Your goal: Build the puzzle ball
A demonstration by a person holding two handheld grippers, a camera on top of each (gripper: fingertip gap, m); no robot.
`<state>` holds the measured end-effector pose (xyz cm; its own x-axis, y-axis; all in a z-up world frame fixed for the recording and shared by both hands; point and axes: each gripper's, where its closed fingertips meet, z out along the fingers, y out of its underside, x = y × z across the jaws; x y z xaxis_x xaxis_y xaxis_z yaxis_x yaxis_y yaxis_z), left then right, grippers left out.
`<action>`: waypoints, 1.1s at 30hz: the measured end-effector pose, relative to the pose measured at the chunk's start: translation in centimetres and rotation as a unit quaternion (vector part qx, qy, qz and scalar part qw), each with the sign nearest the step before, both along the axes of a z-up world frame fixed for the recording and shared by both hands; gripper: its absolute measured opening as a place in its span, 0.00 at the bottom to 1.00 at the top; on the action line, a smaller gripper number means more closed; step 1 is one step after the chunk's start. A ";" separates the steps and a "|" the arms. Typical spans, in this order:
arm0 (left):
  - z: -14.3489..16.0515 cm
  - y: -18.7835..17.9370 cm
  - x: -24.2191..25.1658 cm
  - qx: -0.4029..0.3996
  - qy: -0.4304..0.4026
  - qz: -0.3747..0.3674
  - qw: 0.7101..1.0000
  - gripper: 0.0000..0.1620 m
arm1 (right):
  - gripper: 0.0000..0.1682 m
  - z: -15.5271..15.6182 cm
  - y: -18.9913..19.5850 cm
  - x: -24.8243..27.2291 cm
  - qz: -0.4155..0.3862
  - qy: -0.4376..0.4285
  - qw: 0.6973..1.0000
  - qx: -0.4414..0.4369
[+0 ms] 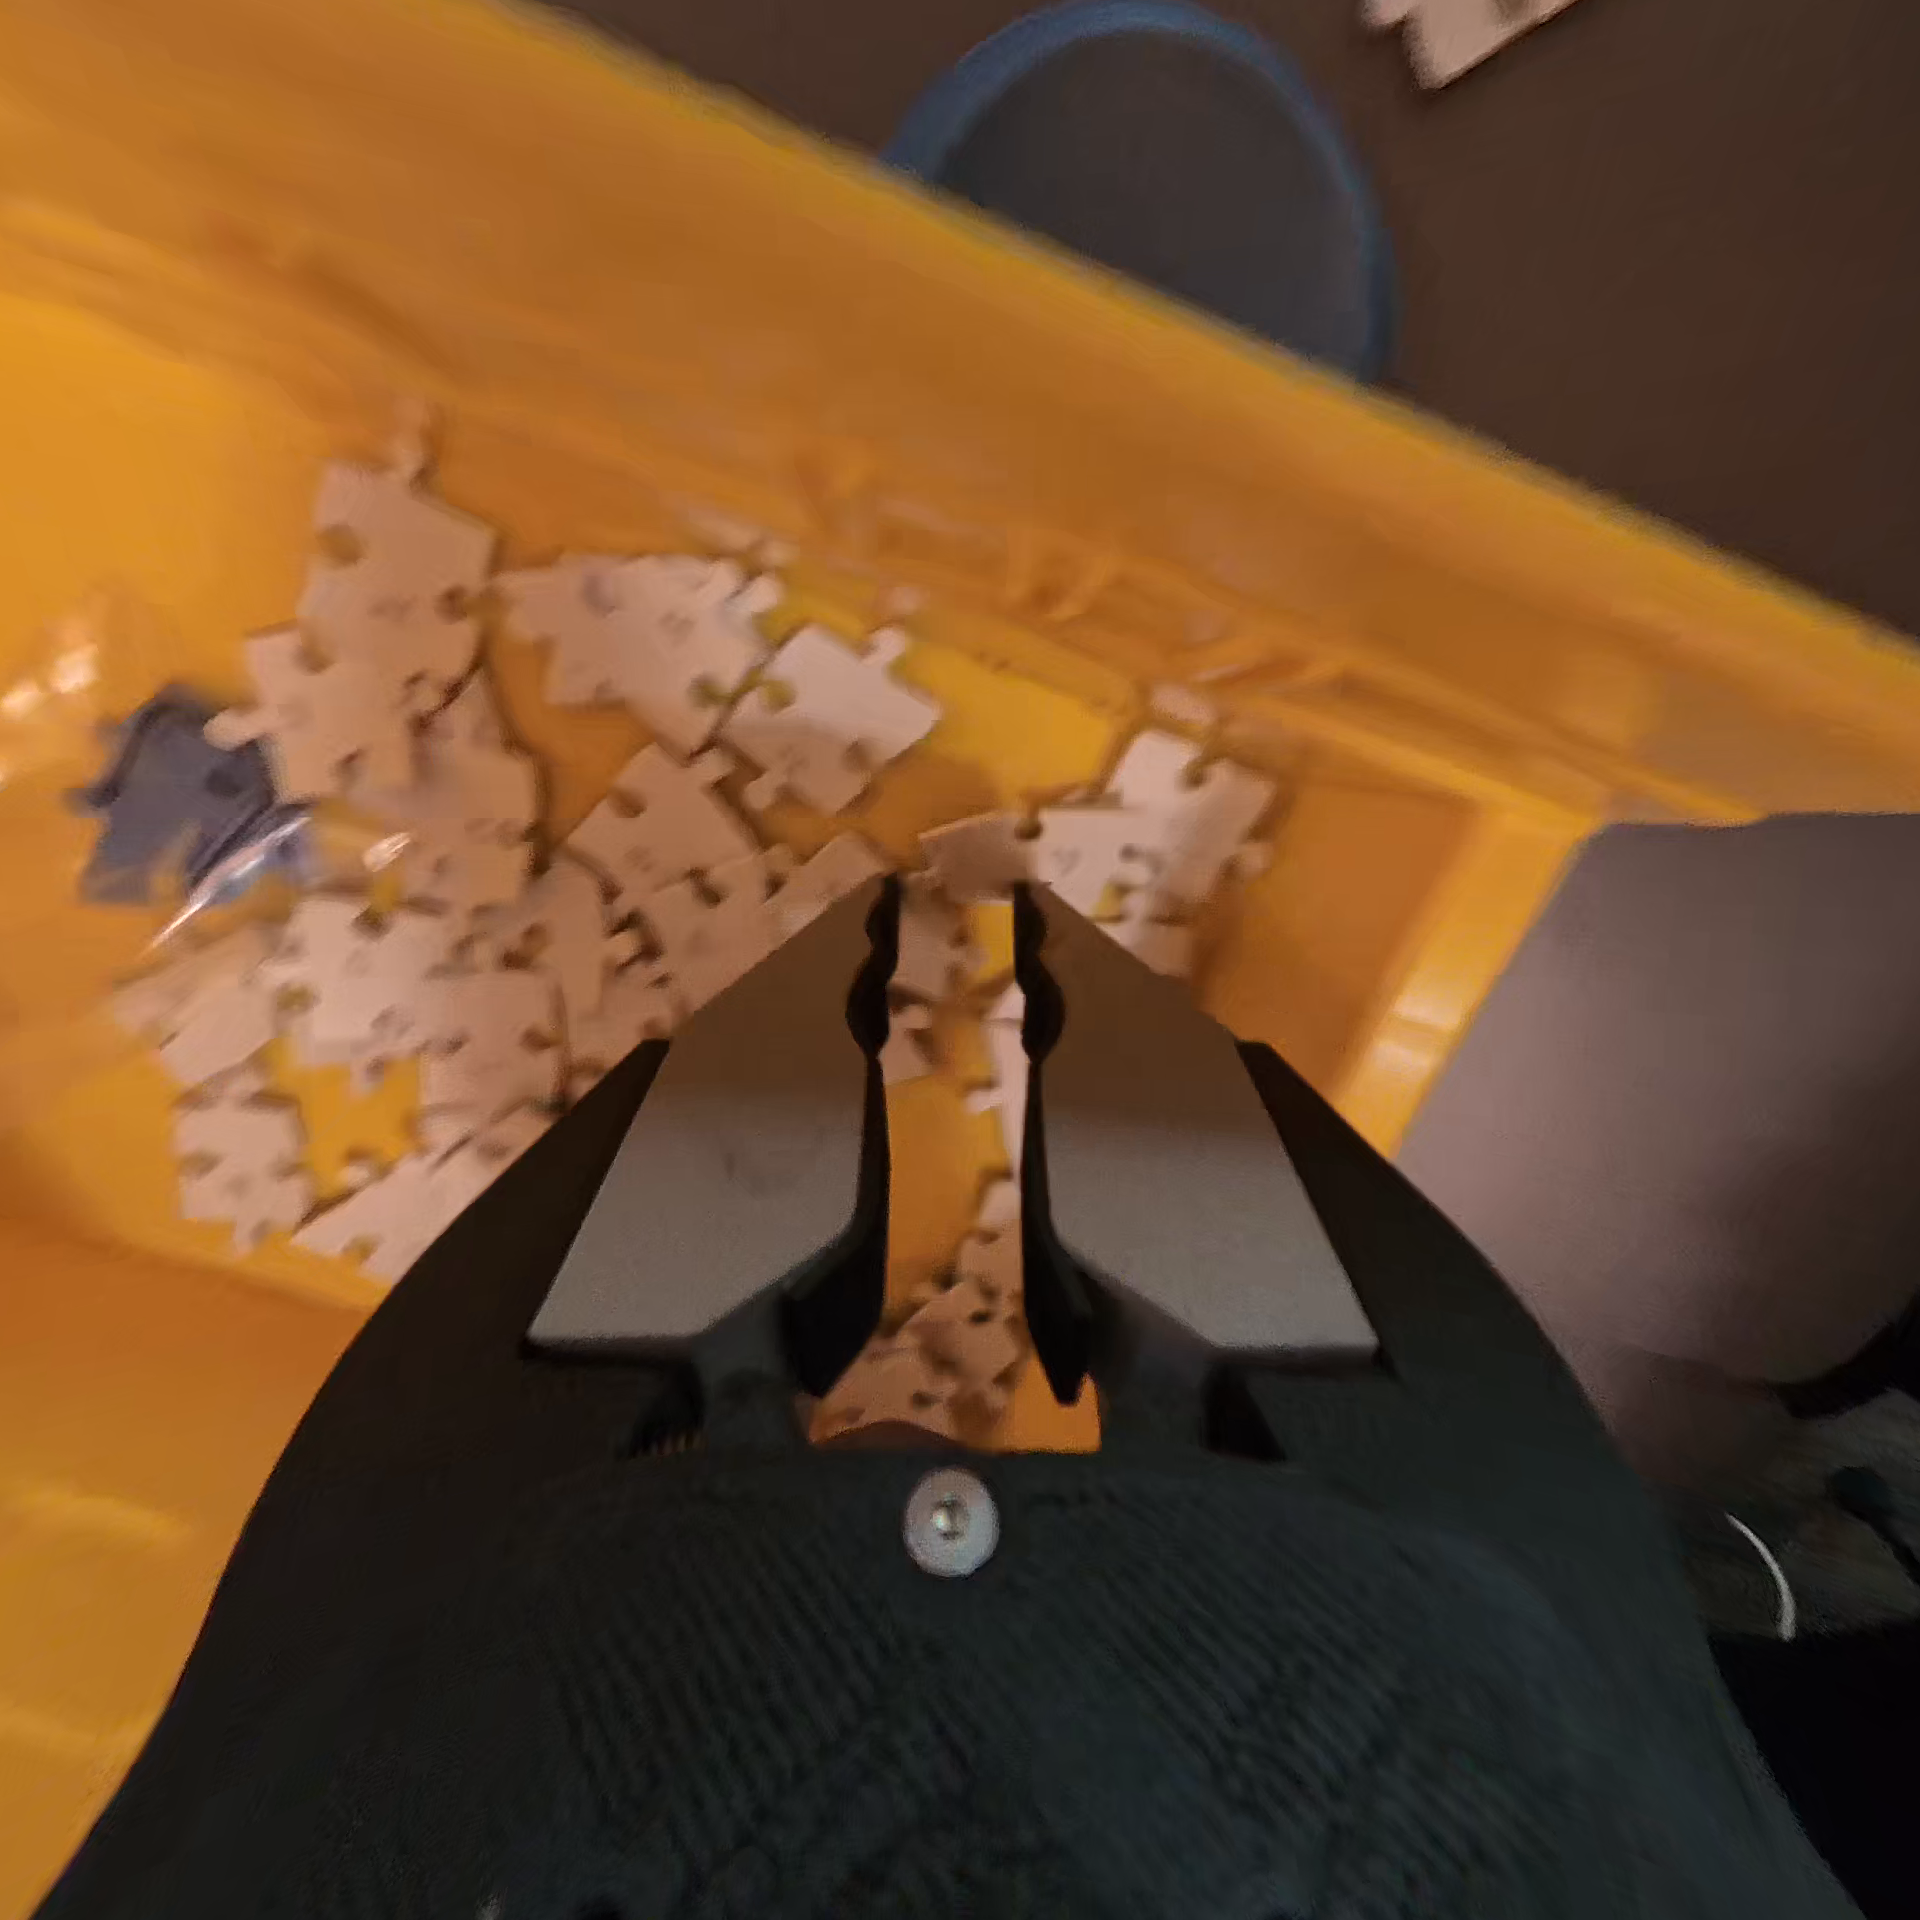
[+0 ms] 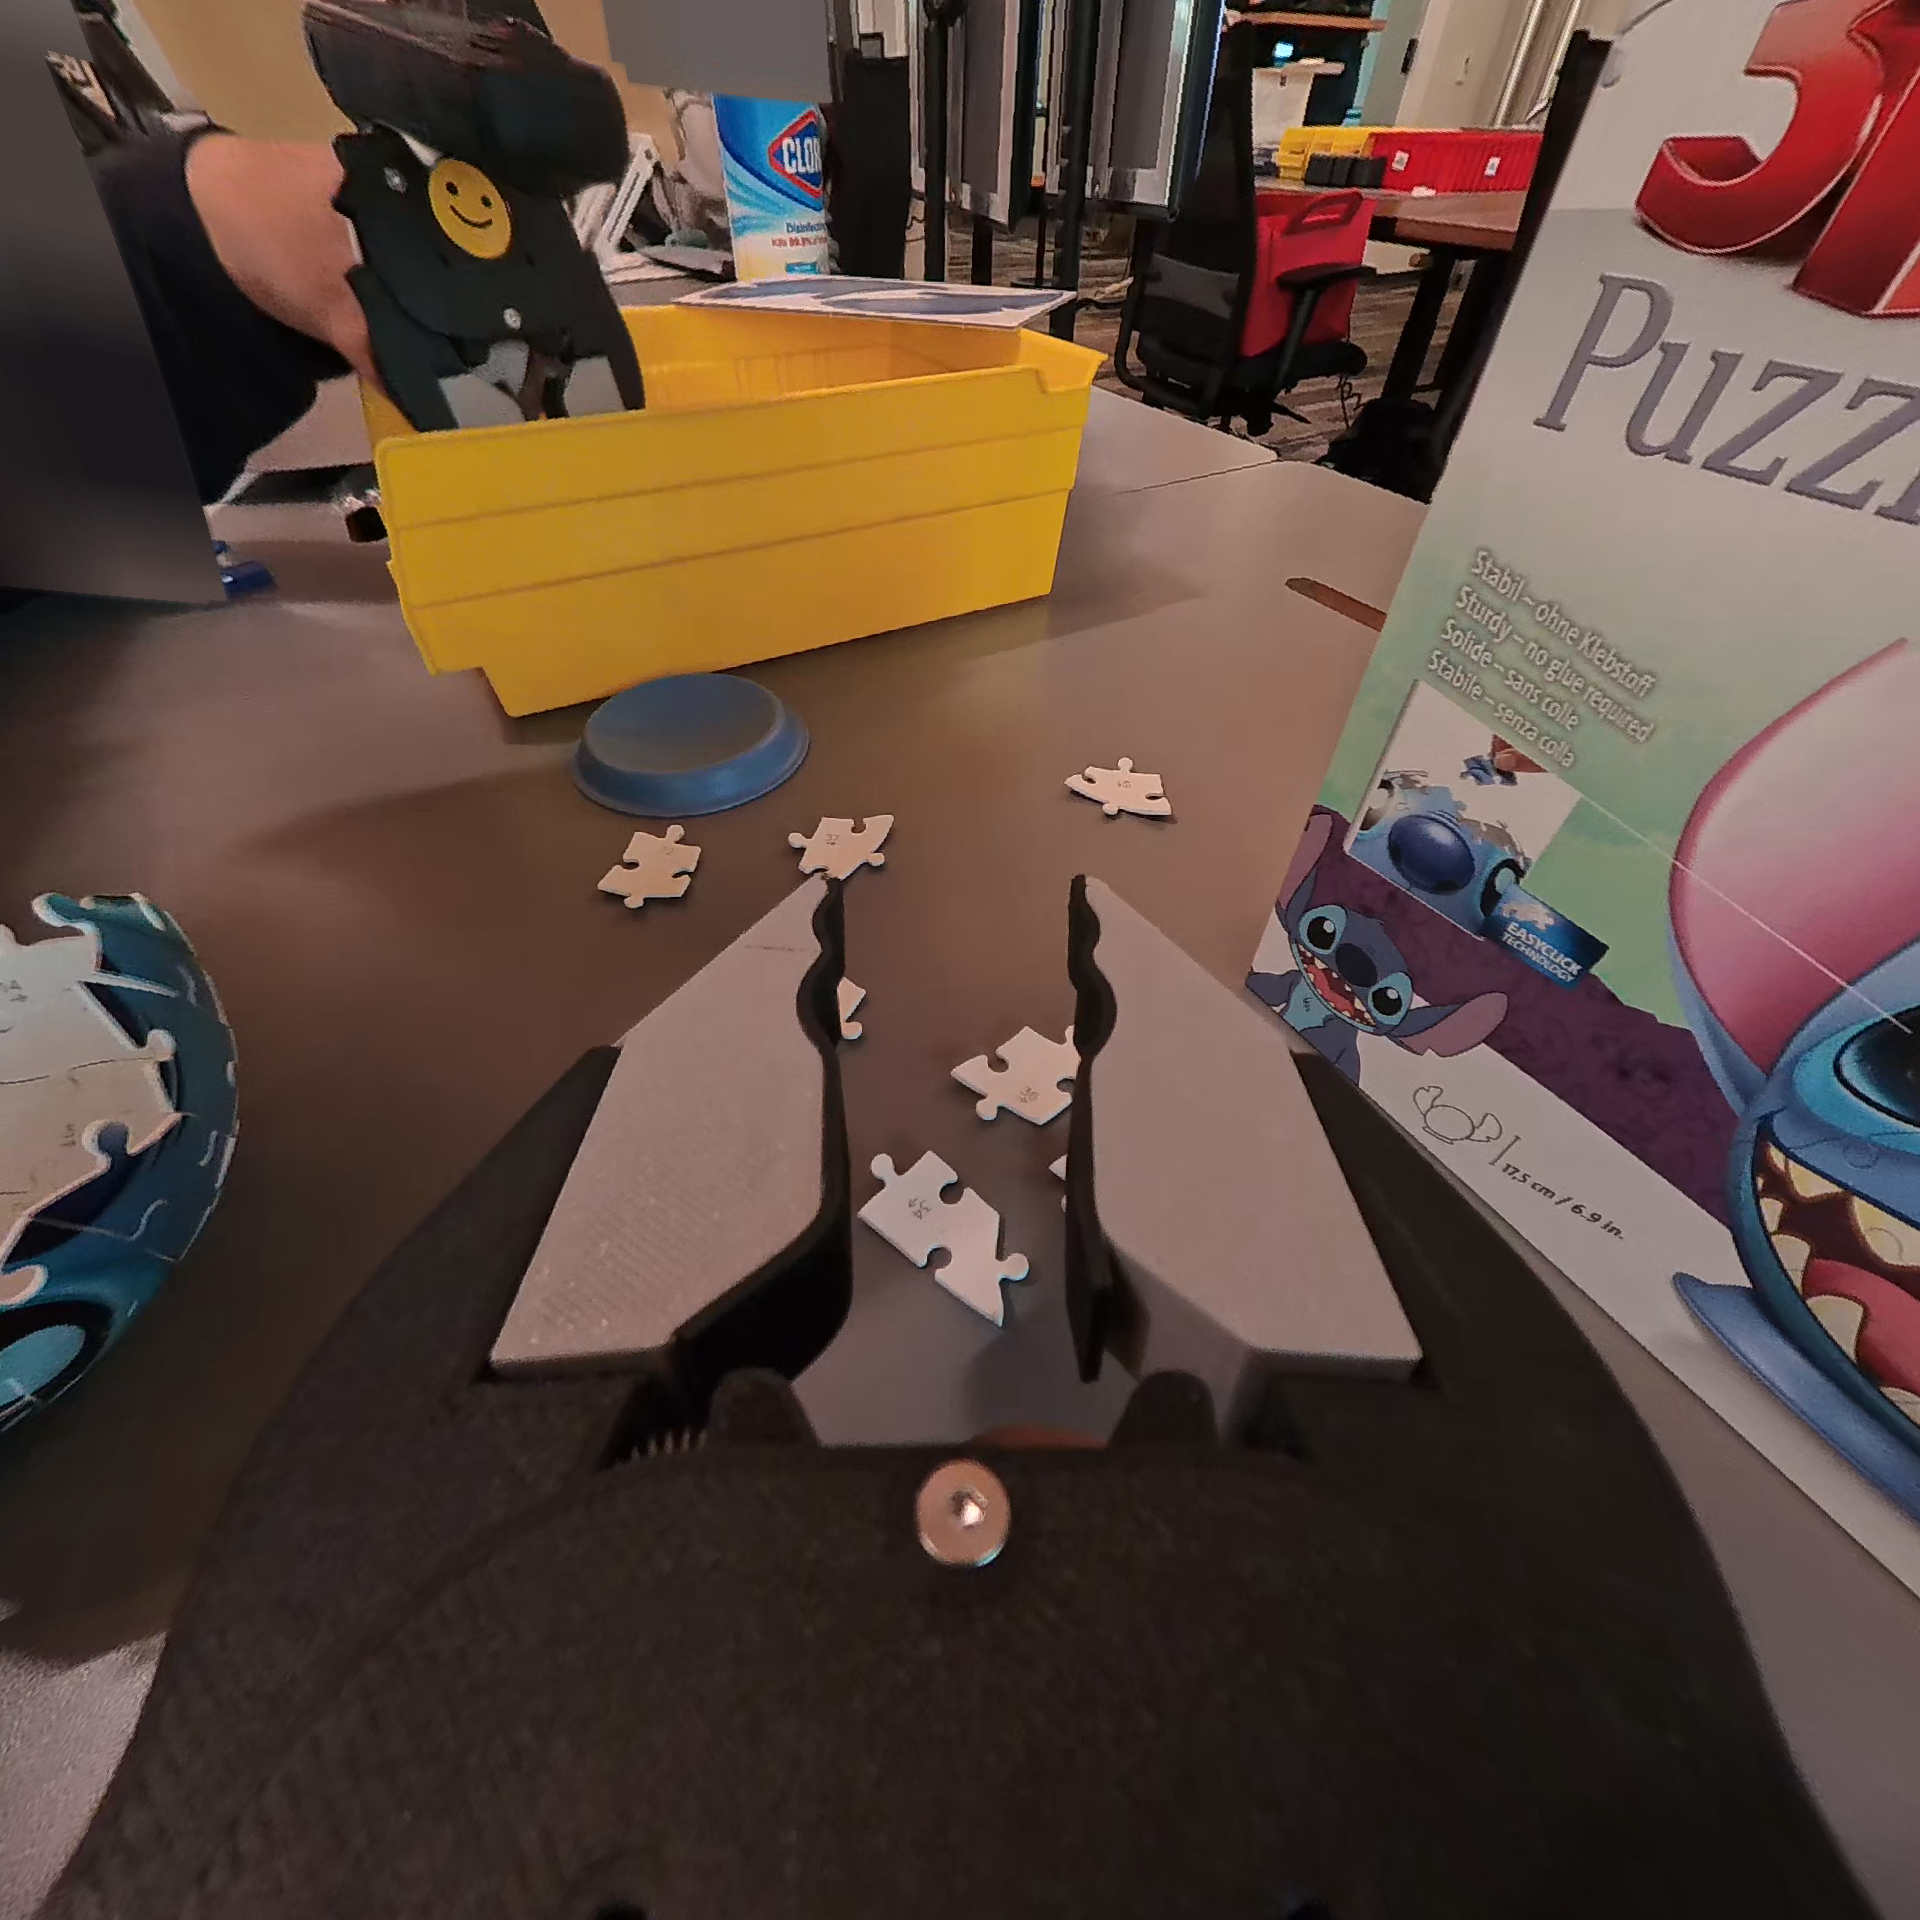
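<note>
My left gripper point(image 1: 954, 891) is open, its fingers pointing down into the yellow bin point(image 1: 727, 343), just above a heap of white puzzle pieces point(image 1: 644, 821); the view is blurred. It shows from outside in the right wrist view point(image 2: 540, 390), dipped into the bin point(image 2: 727, 520). My right gripper point(image 2: 951, 894) is open and empty, low over the dark table. Several loose white pieces lie under and ahead of it, one point(image 2: 940, 1226) between its fingers. A partly built blue puzzle ball point(image 2: 94, 1122) sits at the left edge.
A blue round stand point(image 2: 691, 743) lies in front of the bin, also in the left wrist view point(image 1: 1164, 177). The puzzle box point(image 2: 1662, 779) stands upright close on the right. A flat printed sheet point(image 2: 883, 301) rests across the bin's far rim. A person's hand point(image 2: 281, 239) holds the left gripper. The gap from one gripper's tips to the other's is roughly 30 centimeters.
</note>
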<state>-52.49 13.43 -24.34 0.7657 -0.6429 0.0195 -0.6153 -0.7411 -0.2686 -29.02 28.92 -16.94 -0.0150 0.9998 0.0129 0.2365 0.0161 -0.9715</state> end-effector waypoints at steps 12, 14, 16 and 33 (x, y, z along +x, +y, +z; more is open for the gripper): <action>3.6 1.5 -4.5 0.066 0.015 0.069 0.995 0.16 | 0.23 -0.1 -0.2 -0.2 0.004 -0.003 1.000 0.002; 3.6 1.4 -5.0 0.066 0.027 0.068 0.995 0.17 | 0.24 -0.1 -0.2 -0.2 0.005 -0.003 1.000 0.001; 3.7 1.3 -5.3 0.064 0.037 0.066 0.995 0.17 | 0.24 -0.2 -0.2 -0.2 0.005 -0.004 1.000 0.002; 0.1 -0.1 1.7 0.002 -0.031 -0.037 0.999 0.21 | 0.23 -0.4 -0.4 -0.3 0.012 -0.011 1.000 -0.005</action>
<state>-50.80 13.31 -24.22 0.7132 -0.6982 0.0624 -0.6507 -0.6925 -0.3115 -29.29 28.49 -17.35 -0.0397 0.9992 0.0021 0.2570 0.0123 -0.9663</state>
